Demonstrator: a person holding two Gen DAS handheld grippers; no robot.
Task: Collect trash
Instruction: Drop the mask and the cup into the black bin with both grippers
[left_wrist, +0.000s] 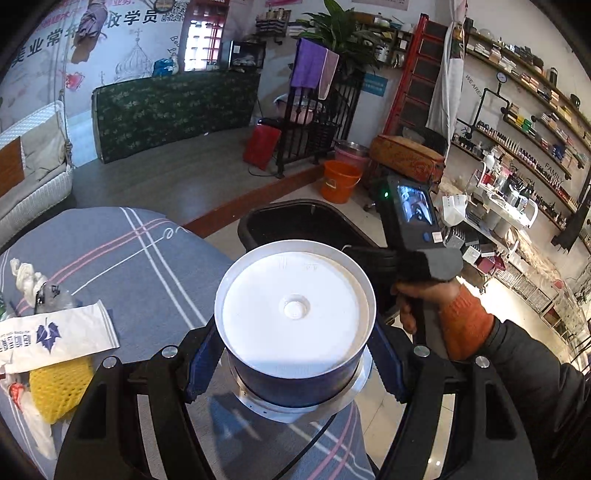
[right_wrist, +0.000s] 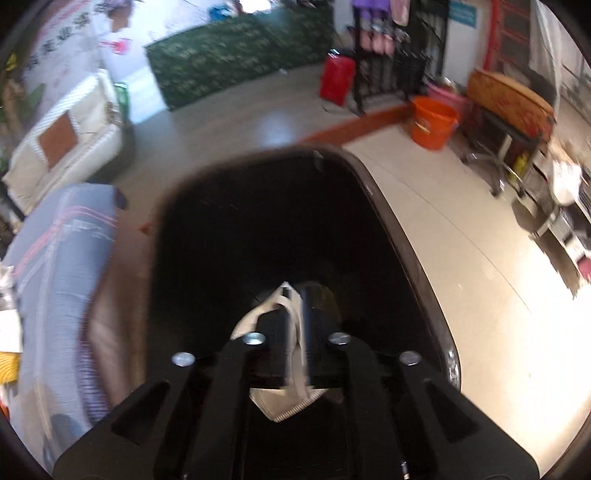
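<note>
Left wrist view: left gripper (left_wrist: 295, 354) clamps a navy-walled white-bottomed paper cup (left_wrist: 295, 317), black plastic trash bin (left_wrist: 295, 221) just ahead; right wrist view: right gripper (right_wrist: 297, 332) pinches a crumpled whitish wrapper (right_wrist: 280, 406) over that bin (right_wrist: 406, 229).

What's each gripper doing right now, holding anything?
Left gripper: closed on an upturned blue-and-white cup.
Right gripper: closed on a whitish paper wrapper, over the black bin.

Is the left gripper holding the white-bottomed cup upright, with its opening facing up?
No: the left gripper clamps the cup with its closed white base toward the camera, its flared rim pointing down.
</note>
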